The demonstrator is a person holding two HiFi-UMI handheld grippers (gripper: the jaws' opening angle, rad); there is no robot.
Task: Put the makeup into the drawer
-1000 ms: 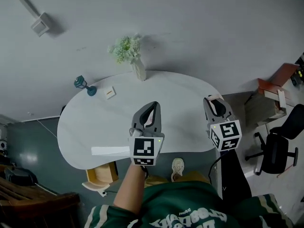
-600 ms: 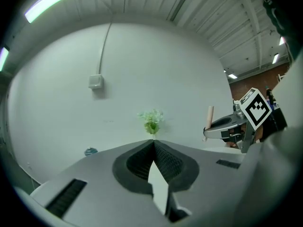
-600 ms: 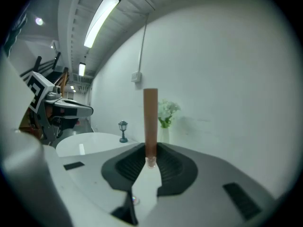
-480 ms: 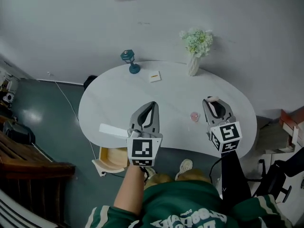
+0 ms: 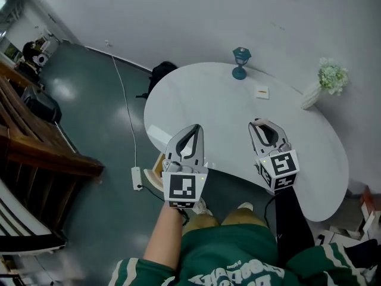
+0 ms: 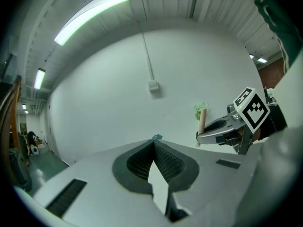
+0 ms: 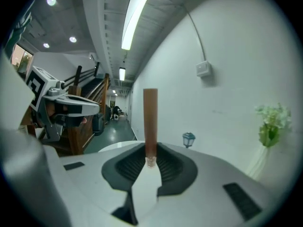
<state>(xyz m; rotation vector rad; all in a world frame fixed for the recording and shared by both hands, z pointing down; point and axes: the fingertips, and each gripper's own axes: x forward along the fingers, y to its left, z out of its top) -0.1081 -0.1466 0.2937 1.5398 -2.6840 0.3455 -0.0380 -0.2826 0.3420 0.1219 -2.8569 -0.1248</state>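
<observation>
The right gripper (image 7: 150,164) has its fingers (image 7: 173,167) pinching the one makeup tube (image 7: 150,124) by its clear lower end, so the tube stands upright above them. It is a slim, straight stick, reddish brown, the same width all the way up. The left gripper (image 6: 154,144) has its fingers (image 6: 137,163) pressed together with nothing between them.

In the head view the two grippers hang side by side over the near edge of the one white, kidney-shaped desk (image 5: 208,103), so the makeup is above the desk on the right. Just beside the left gripper, under the desk's edge, part of one pale wooden drawer (image 5: 156,165) shows; the tube is not in it.

The far side of the desk carries one teal lantern (image 5: 240,58), one small card (image 5: 262,91) and one vase (image 5: 309,95) of pale green flowers. On the floor lie one power strip (image 5: 136,177) and one black bag (image 5: 162,71)
</observation>
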